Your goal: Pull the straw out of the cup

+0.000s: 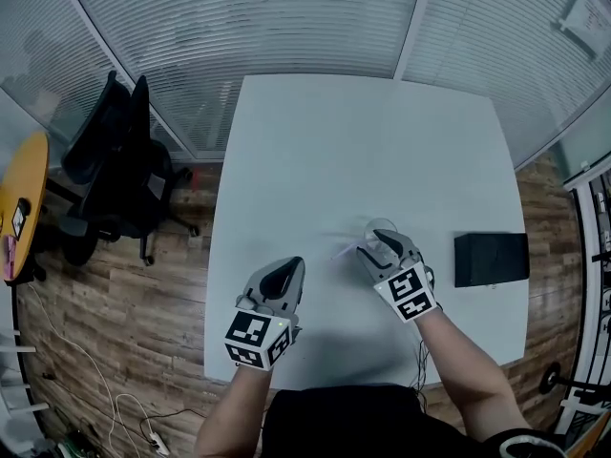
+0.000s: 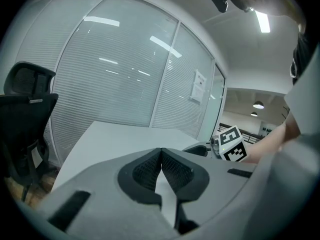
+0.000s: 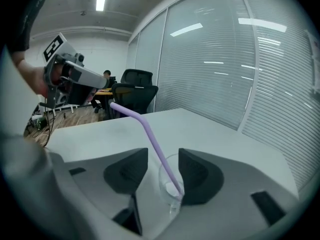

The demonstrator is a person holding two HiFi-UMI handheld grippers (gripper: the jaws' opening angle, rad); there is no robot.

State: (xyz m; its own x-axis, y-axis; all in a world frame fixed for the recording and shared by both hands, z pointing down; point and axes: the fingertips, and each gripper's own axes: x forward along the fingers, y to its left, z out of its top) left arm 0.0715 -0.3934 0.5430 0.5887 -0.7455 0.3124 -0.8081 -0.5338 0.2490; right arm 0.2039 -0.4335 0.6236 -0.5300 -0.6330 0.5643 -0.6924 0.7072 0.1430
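A small clear cup (image 3: 169,184) stands on the white table (image 1: 363,141) with a bent purple straw (image 3: 150,134) in it, the straw's top leaning left. My right gripper (image 3: 163,169) is open, its jaws on either side of the cup and straw, and no pad visibly presses on them. In the head view the cup (image 1: 379,229) sits just past that gripper (image 1: 380,246), with the straw (image 1: 344,252) poking out to the left. My left gripper (image 1: 284,277) hovers near the table's front left, shut, with nothing between its pads (image 2: 150,171).
A black box (image 1: 491,259) lies on the table right of the cup. Black office chairs (image 1: 119,160) and a yellow table (image 1: 19,198) stand on the wood floor at the left. Blinds-covered glass walls close off the far side.
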